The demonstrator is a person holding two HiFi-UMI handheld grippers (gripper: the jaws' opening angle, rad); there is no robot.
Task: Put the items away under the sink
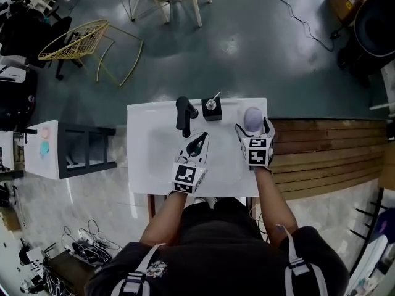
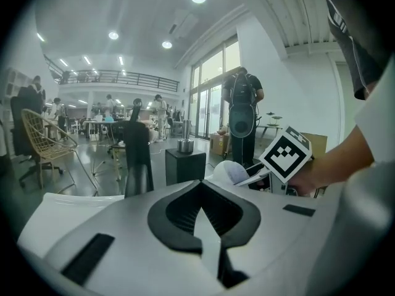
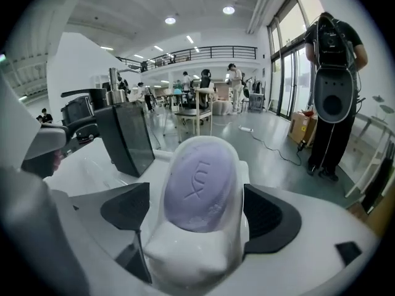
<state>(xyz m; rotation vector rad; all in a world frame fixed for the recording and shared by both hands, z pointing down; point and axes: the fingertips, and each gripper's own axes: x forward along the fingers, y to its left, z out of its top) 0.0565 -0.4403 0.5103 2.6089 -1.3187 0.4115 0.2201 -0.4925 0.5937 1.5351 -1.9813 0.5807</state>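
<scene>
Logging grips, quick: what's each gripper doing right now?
Left gripper: shut, empty.
Right gripper: open, soap bar in its dish between the jaws, ungripped.

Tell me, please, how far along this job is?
Done: nothing; the soap bar in its dish and the black holder sit on the sink top. In hand: the right gripper's open fingers straddle the dish without pressing; the left gripper is shut, empty. Left: grip and stow everything.

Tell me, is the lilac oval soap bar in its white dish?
In: the lilac oval soap bar lies within the rim of the white dish.
</scene>
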